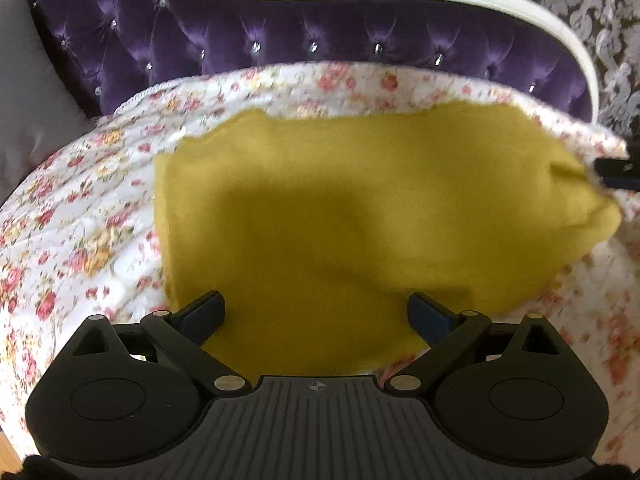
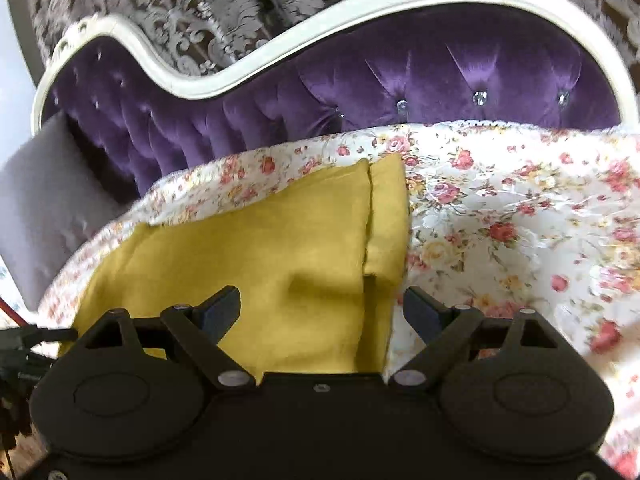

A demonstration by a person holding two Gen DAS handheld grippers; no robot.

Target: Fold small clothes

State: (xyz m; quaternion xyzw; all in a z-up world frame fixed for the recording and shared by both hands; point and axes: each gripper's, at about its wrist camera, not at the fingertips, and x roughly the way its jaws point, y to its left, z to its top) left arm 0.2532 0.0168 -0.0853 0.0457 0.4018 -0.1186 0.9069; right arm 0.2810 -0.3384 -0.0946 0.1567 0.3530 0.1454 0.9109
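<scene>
**Both grippers spread wide over a mustard garment on a floral bed**

Left gripper: jaws wide apart, nothing between the pads, sitting at 6 o'clock of its own view, over the near edge of the mustard-yellow garment. Left finger sits right at the garment's near-left corner, right finger over the near edge; whether either touches the cloth cannot be told.

Right gripper: jaws also wide apart, holding nothing, at 6 o'clock of its own view. Its left finger is over the yellow cloth, its right finger over the floral bedspread just beside the garment's right edge.

Garment, left view: lies flat on the bedspread, long axis running 9 to 3 o'clock. Left edge straight; right end narrows and bunches toward 3 o'clock, where a bit of dark hardware shows at the frame edge. Far edge ragged and blurred. A dark shadow sits across the middle.

Right view: same garment stretches from 8 o'clock up toward 12 o'clock, far corner pointing to the headboard. A narrow strip runs along its right side, parted from the main panel by a seam or fold line. A soft crease sits mid-cloth just ahead of the fingers.

Surroundings: purple tufted headboard with white frame at 12 o'clock in both views, grey pillow at 9 to 10 o'clock, patterned wall covering behind.
</scene>
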